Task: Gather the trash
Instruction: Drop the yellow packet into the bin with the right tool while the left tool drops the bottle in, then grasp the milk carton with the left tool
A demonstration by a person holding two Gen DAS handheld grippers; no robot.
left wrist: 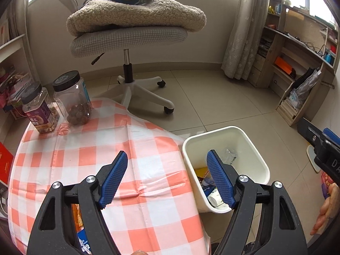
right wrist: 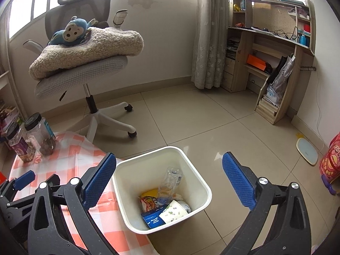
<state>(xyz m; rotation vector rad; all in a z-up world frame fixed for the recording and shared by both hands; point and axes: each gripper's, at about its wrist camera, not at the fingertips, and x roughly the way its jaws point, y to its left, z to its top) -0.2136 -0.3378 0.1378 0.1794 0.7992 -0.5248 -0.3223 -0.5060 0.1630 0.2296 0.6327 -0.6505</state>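
A white trash bin stands on the floor beside the table. It holds a clear plastic bottle, a paper cup, a blue carton and a snack wrapper. The bin also shows in the left wrist view. My left gripper is open and empty above the table's right edge. My right gripper is open and empty above the bin. A snack packet lies on the table under the left gripper's body, mostly hidden.
The table has an orange-and-white checked cloth. Two lidded jars stand at its far left. An office chair with a blanket and plush monkey is behind. Shelves line the right wall. A scale lies on the floor.
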